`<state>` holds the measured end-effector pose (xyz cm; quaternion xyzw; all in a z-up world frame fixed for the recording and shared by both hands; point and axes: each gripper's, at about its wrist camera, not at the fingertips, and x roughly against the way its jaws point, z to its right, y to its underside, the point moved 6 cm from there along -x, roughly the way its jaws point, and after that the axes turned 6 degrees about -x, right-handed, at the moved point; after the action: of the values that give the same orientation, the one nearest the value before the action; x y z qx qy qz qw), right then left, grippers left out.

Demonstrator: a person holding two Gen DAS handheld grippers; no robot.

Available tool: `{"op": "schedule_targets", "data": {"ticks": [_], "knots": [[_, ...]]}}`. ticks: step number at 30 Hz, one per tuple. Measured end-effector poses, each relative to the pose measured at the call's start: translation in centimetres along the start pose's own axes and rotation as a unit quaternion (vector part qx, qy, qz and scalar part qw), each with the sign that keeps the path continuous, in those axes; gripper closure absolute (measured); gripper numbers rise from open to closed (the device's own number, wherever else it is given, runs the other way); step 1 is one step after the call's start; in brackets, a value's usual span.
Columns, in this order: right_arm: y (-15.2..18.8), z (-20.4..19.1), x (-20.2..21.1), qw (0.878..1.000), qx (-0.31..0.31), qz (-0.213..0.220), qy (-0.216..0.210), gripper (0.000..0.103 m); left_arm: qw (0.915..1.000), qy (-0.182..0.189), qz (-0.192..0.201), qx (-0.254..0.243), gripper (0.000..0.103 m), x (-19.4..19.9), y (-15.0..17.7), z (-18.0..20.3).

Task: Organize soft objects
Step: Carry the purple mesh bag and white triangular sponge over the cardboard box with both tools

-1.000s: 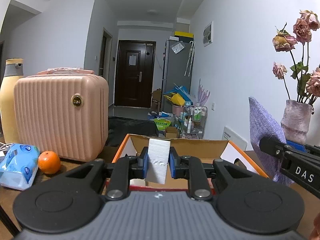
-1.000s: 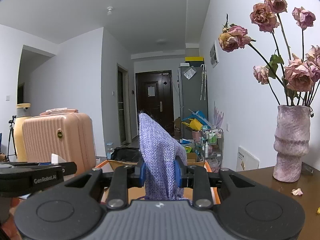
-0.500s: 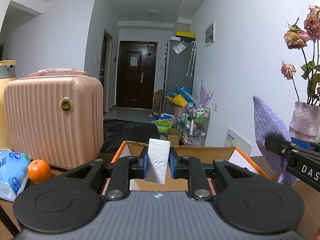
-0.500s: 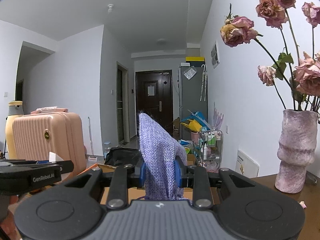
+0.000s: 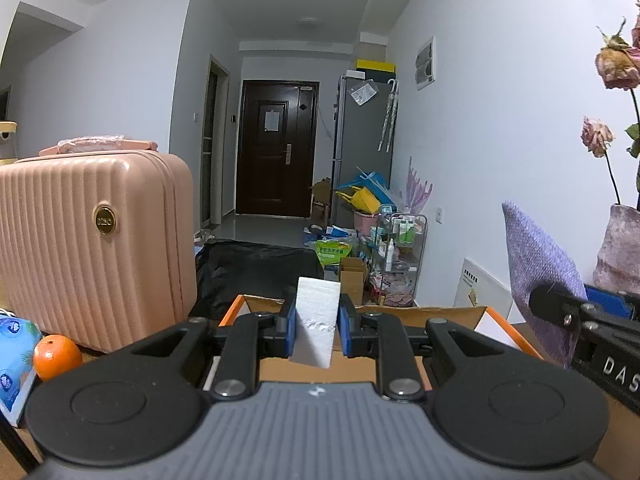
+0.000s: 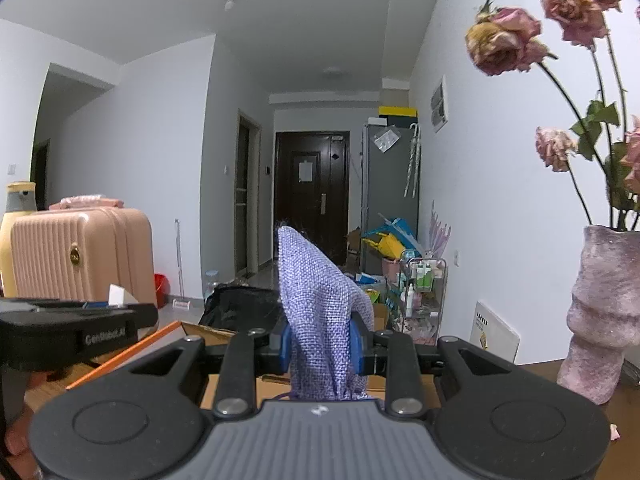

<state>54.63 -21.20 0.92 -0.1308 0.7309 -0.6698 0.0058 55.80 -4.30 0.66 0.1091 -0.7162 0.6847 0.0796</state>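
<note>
White foam block (image 5: 316, 320) sits pinched upright between the blue pads of the left hand-held gripper (image 5: 317, 330), above the near edge of the open cardboard box (image 5: 404, 314). At 3 o'clock, the right hand-held gripper (image 6: 322, 346) is clenched on a purple woven pouch (image 6: 320, 304). A pink suitcase (image 5: 92, 248) and an orange (image 5: 56, 356) stand at 9 o'clock on the tabletop (image 5: 16, 464).

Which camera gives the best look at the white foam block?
The left wrist view. There the white foam block sits front and centre, pinched in the left gripper above the cardboard box. The right wrist view shows only a small white corner of it behind the left gripper's side.
</note>
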Motion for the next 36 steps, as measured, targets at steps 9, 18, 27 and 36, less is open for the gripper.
{"op": "schedule_targets", "data": {"ticks": [9, 18, 27, 36], "knots": [[0.4, 0.4, -2.5, 0.999, 0.008, -0.031, 0.012, 0.076, 0.9998, -0.01, -0.018, 0.005, 0.082, -2.5, 0.2, -0.1], [1.2, 2.1, -4.9, 0.998, -0.015, -0.057, 0.025, 0.076, 0.9982, -0.021, -0.055, 0.016, 0.082, -5.2, 1.7, -1.0], [2.0, 2.2, -5.7, 0.997, -0.019, -0.072, 0.027, 0.076, 0.9975, -0.027, -0.065, 0.011, 0.082, -6.4, 2.3, -1.2], [2.7, 2.3, -6.5, 0.994, -0.017, -0.099, 0.037, 0.071, 0.997, -0.028, -0.071, 0.013, 0.067, -6.8, 2.3, -0.9]]}}
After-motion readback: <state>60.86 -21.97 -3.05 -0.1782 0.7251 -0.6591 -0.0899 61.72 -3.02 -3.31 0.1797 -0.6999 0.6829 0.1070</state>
